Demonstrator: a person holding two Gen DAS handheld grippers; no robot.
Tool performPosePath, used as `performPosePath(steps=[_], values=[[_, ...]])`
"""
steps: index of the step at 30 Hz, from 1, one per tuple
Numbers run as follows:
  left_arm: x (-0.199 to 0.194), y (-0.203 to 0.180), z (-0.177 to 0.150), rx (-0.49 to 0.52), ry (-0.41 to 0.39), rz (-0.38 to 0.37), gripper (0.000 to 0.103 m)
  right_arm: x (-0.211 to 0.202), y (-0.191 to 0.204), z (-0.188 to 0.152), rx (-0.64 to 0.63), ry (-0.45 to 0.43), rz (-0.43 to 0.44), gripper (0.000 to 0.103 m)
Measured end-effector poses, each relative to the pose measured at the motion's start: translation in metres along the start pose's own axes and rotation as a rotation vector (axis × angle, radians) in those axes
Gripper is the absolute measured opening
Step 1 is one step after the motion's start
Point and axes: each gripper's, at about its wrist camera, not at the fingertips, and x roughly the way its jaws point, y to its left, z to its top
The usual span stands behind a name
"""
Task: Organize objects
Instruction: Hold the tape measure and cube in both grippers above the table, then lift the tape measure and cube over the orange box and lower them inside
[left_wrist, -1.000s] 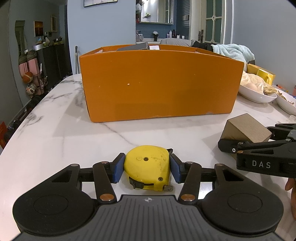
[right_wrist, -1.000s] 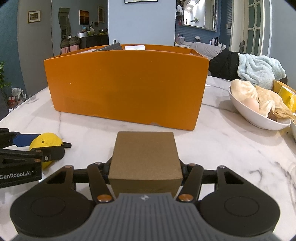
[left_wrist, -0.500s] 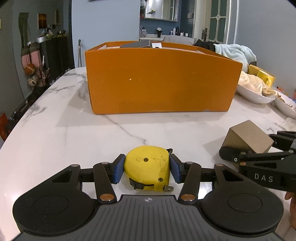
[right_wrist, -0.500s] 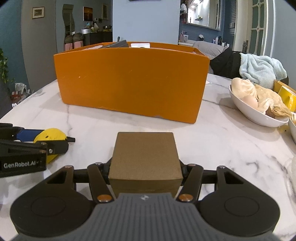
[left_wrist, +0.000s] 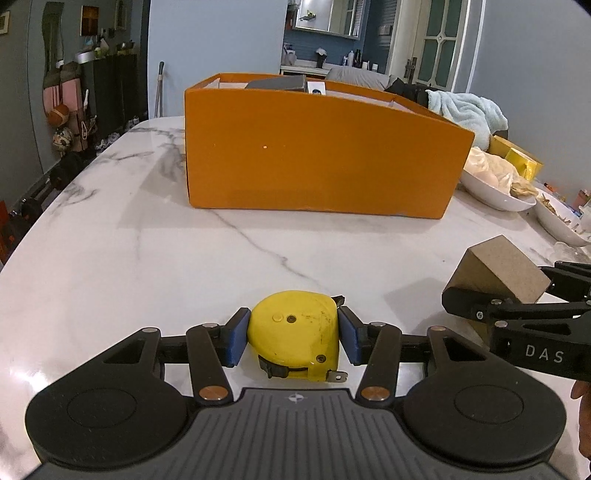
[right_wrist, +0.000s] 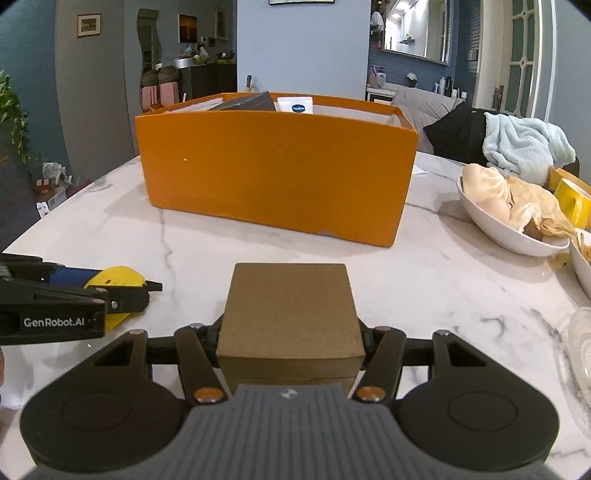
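While the left gripper (left_wrist: 293, 334) is pinching the tape (left_wrist: 295, 332) between its blue pads and the right gripper (right_wrist: 290, 341) is clamping the block (right_wrist: 290, 314), both loads are riding above the table (left_wrist: 147, 251). Ahead of both, the bin (right_wrist: 277, 173) is waiting: this looks like the carry, and next each load needs lifting over the near wall.

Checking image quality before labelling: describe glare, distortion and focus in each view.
Left wrist view: fisheye bends the orange box edges, dark vignette in the corners, soft glare on the marble table at lower left, tape measure sharp. Right wrist view: same bowing and vignette, cardboard box sharp, glass dish at the right edge blurred.
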Motion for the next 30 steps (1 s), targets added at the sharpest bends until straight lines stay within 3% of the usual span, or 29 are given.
performPosePath(steps=[8,17,24,30], values=[[-0.028,-0.009,0.018,0.054,-0.063,-0.018,0.059,-0.022,-0.003,0.015,-0.008,-0.013,0.021,0.061],[-0.046,-0.021,0.084,0.121,-0.175,-0.022,0.059,-0.037,-0.017,0.072,0.005,-0.085,0.037,0.061],[-0.022,-0.02,0.15,0.134,-0.228,0.007,0.059,-0.015,-0.031,0.141,0.005,-0.123,0.015,0.061],[0.026,-0.018,0.187,0.109,-0.153,-0.039,0.059,0.027,-0.049,0.188,0.049,-0.1,-0.002,0.061]])
